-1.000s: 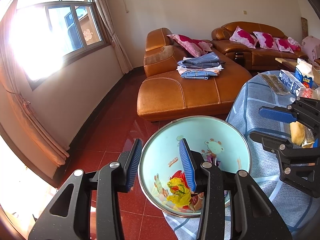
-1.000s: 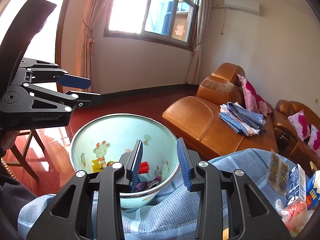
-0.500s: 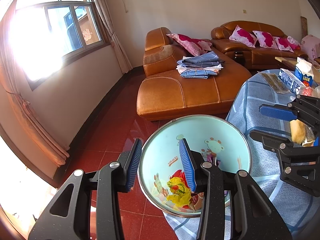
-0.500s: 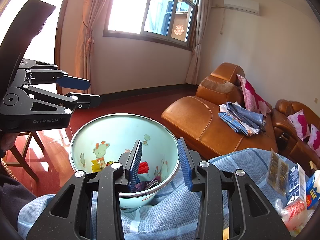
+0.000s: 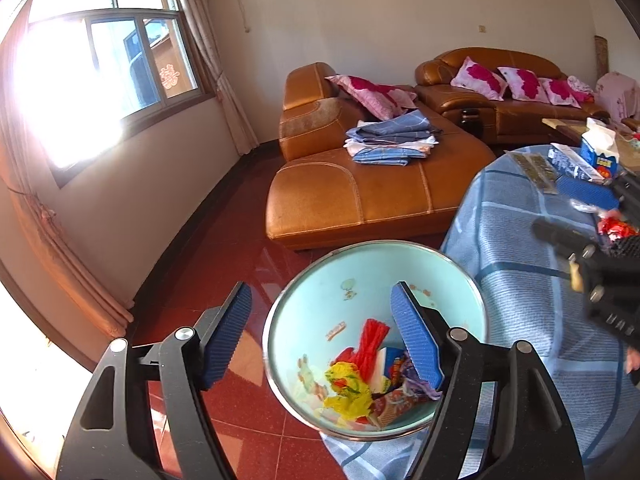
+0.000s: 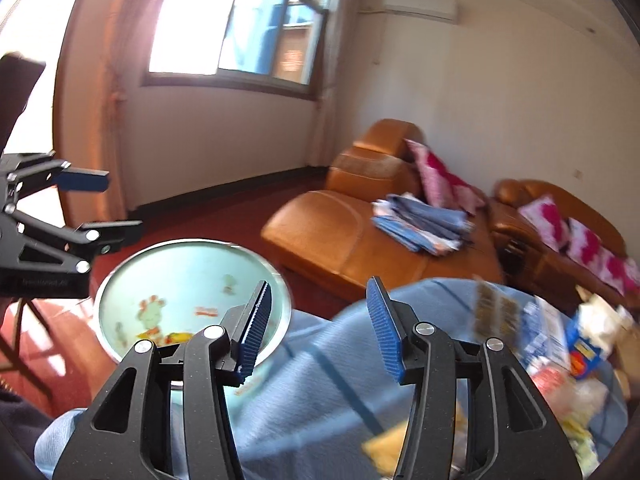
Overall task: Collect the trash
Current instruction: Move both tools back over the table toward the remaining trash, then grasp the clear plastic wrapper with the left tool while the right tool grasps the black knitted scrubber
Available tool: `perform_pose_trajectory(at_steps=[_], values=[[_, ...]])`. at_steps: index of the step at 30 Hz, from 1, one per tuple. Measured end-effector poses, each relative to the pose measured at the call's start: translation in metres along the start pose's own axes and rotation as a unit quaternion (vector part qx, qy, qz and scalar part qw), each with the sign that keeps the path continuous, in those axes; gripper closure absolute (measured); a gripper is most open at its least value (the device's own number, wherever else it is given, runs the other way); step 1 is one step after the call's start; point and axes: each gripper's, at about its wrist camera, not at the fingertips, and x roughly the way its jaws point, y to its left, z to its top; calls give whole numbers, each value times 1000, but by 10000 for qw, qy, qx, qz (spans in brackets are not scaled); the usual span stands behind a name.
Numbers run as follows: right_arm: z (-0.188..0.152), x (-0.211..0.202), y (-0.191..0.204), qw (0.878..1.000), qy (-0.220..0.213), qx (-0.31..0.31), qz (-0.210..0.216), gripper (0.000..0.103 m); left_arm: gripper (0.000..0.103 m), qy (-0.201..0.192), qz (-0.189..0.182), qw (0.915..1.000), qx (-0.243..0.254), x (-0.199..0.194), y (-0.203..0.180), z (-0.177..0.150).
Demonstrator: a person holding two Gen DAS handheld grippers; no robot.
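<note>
A light blue trash bin point(image 5: 360, 276) with cartoon prints stands on the red floor by the table edge. It holds several crumpled wrappers point(image 5: 368, 376), red, yellow and purple. My left gripper point(image 5: 320, 336) is open and empty above the bin's near rim. My right gripper point(image 6: 320, 324) is open and empty over the blue checked tablecloth point(image 6: 320, 400), to the right of the bin point(image 6: 180, 276). It also shows at the right of the left wrist view point(image 5: 580, 220). Snack packets and cartons point(image 6: 560, 352) lie on the table at the right.
An orange leather sofa point(image 5: 360, 196) with folded blue cloths point(image 5: 388, 140) and pink pillows stands behind the bin. A window and curtain fill the left wall. A blue carton point(image 5: 600, 152) and a packet strip point(image 5: 536, 168) lie on the table's far side.
Both grippers have opened wider. My right gripper has swung right, away from the bin and over the table; its view is blurred by the motion. The left view has shifted slightly.
</note>
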Motion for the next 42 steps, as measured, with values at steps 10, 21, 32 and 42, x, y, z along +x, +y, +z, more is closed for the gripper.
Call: perform_pose_trajectory(at_steps=[10, 21, 32, 42], values=[[-76, -78, -120, 9657, 850, 1693, -1777, 37, 32, -298, -1156, 9906, 662, -11, -104, 10], [-133, -115, -153, 9306, 1225, 2428, -2450, 28, 32, -338, -1981, 9686, 1463, -26, -211, -4], [-136, -118, -158, 9257, 1245, 2615, -2432, 25, 100, 77, -2540, 9506, 1783, -12, -246, -19], [-110, -105, -163, 9328, 1003, 2603, -2280, 25, 102, -482, -2691, 9524, 1348, -47, -206, 2]])
